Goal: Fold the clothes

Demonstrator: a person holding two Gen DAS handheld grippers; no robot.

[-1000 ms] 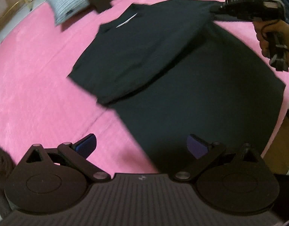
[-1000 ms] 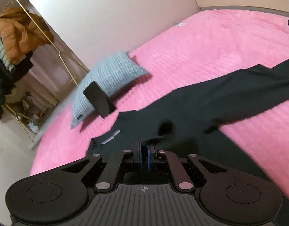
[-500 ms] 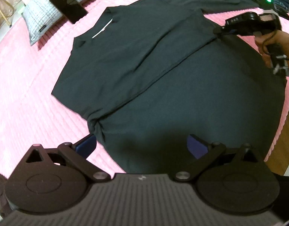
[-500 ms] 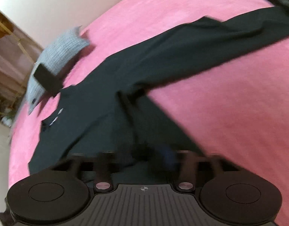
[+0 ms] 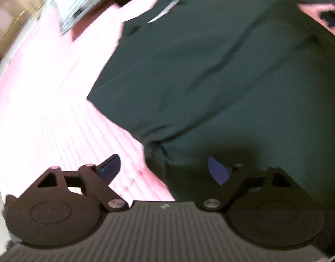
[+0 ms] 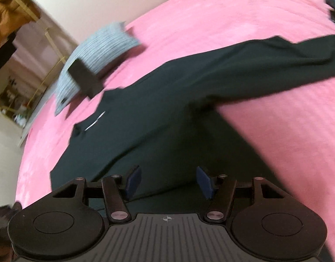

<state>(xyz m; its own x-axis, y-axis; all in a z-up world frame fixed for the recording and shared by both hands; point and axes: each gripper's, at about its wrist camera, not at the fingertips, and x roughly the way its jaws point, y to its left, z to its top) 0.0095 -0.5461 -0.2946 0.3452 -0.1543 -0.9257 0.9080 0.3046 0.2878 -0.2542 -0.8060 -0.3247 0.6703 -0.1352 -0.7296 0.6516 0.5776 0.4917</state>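
While over shirt (image 5: 211, 69) | L gripper (image 5: 165, 170) wide, empty | R gripper (image 6: 168, 182) wide, empty

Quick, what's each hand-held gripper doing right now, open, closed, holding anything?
Left hand-held gripper: open, holding nothing, over the edge of the dark shirt.
Right hand-held gripper: open, holding nothing, above the shirt.

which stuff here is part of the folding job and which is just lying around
Part of the job:
dark shirt
left gripper, jaws open
right gripper, jaws open

Lying about:
grey pillow
black phone on the pillow
pink bedspread
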